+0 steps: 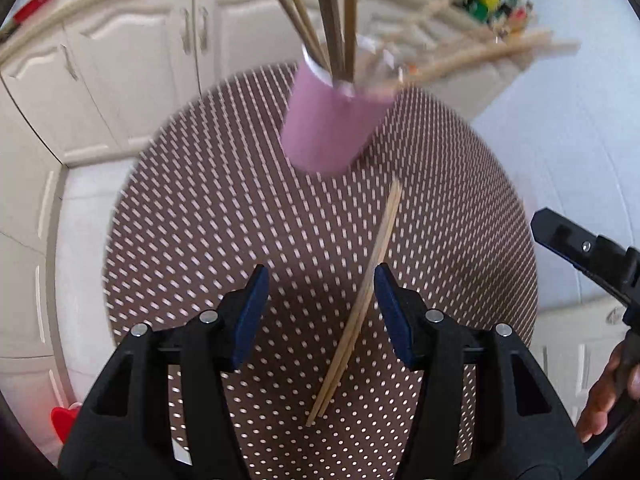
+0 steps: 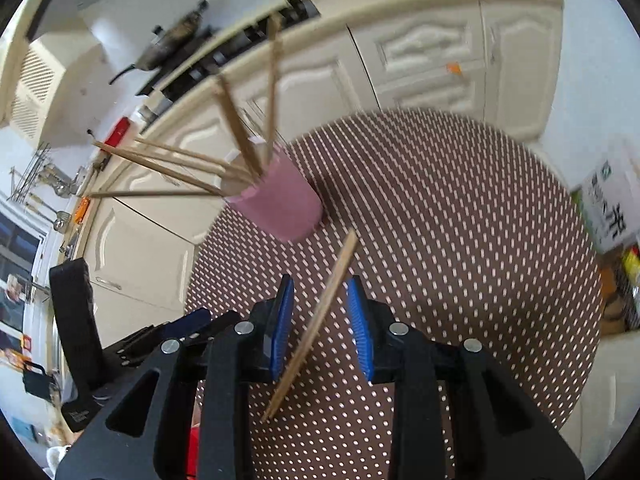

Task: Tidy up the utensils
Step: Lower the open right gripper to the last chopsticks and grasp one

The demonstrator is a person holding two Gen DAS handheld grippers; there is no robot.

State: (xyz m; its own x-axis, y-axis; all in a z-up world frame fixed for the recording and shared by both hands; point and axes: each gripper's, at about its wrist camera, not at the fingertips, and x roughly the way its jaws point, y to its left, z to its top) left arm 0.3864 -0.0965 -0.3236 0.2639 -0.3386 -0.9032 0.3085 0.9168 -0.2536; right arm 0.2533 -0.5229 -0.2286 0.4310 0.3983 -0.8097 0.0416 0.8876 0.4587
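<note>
Chopsticks (image 1: pixel 362 300): a pair is lying on the dotted worktop (image 1: pixel 200 220), running between both claws' pads.
Left claw (image 1: pixel 320 276): standing open, pads apart from the sticks.
Right claw (image 2: pixel 320 286): gaping too, gripping nothing.
Pink cup (image 1: pixel 332 120): sitting beyond, bristling with more chopsticks.

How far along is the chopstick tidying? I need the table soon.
Done: most chopsticks already stand in the pink cup. In hand: nothing is gripped; the left gripper and right gripper are both open, straddling the last pair of chopsticks lying on the dotted mat. Left: grasp that pair and drop it in the cup.
</note>
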